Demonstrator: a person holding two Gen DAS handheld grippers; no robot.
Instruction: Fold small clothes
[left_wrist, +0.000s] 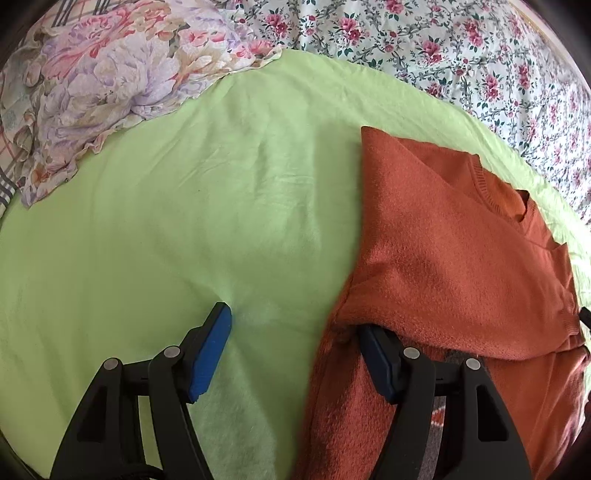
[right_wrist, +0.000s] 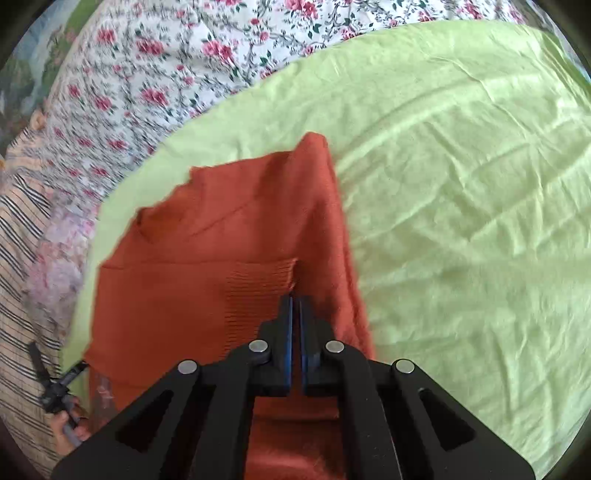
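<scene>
Right wrist: ribbed cuff (right_wrist: 258, 291) visible.

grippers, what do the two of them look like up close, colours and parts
Both look alike. The left gripper has black angular plastic linkage arms with triangular cut-outs, round silver pins at the joints, and flat blue pads on the inner faces of its fingers. The right gripper shows the same black arms, silver pins and blue pads. No cables or markings are visible on either.

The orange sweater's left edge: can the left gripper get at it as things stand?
Probably yes. The left gripper has its jaws open astride the edge of the orange sweater, one finger tucked under a fold, and nothing blocks it on the green sheet.
</scene>
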